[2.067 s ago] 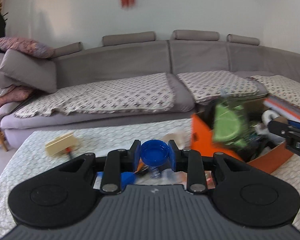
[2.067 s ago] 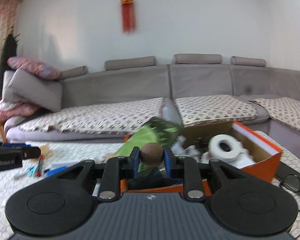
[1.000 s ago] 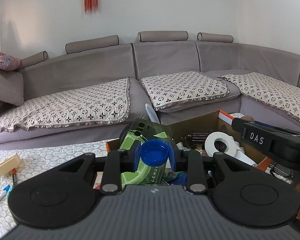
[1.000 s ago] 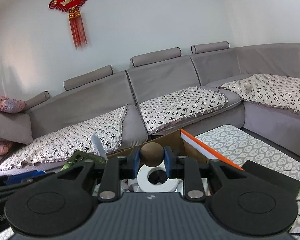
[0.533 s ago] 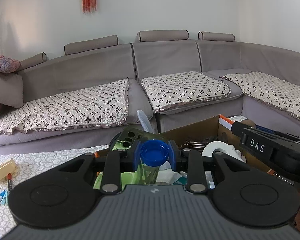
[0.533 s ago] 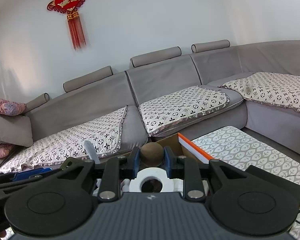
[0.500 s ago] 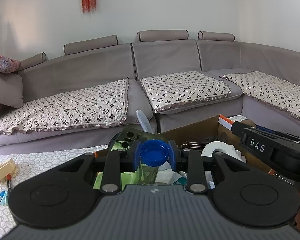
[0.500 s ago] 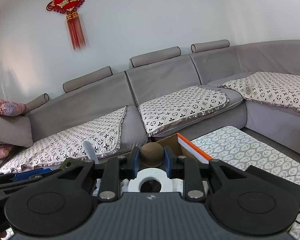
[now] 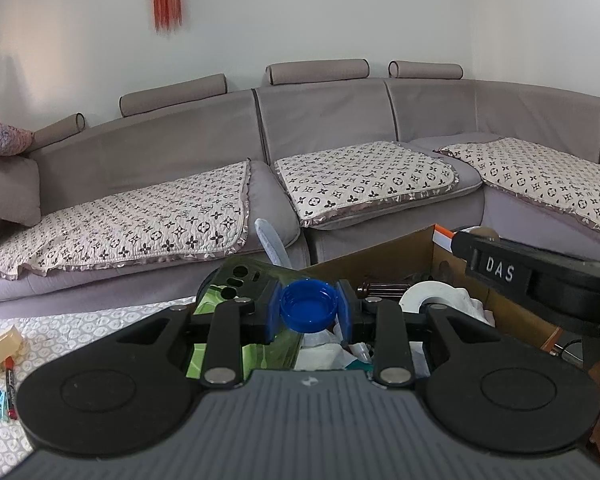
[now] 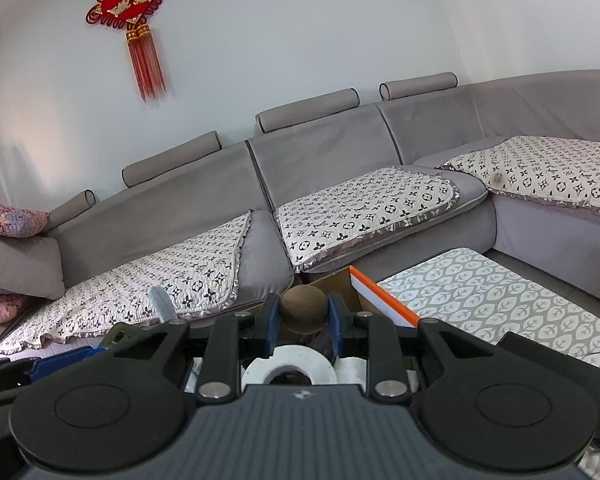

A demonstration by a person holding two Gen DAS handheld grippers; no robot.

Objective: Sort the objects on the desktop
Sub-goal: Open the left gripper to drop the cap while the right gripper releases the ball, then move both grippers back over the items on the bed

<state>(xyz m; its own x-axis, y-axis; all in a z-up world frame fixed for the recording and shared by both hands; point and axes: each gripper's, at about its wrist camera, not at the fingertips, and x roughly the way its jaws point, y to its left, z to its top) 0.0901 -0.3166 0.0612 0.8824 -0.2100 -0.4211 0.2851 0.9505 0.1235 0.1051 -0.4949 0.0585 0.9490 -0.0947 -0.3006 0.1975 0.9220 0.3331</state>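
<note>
Fingers (image 9: 274, 312) of the left gripper (image 9: 309, 311) are pinching one blue bottle cap (image 9: 308, 309) from both sides, its hollow side tipping up toward the camera so the round rim is showing; being round, it has no long side to speak of. Both are hanging above an open cardboard box (image 9: 384, 256) with an orange edge, over a green phone case (image 9: 236, 280) leaning upright in the box with its camera holes at the top. Across the box, the right gripper (image 10: 303, 314) is clamping one brown ball (image 10: 303, 309) between its blue pads, just above a single white roll of tape (image 10: 289, 366) lying flat inside. On the patterned tablecloth (image 9: 80, 332) at far left, one cream block (image 9: 0, 346) and one red marker (image 9: 9, 384) are lying near each other.
</note>
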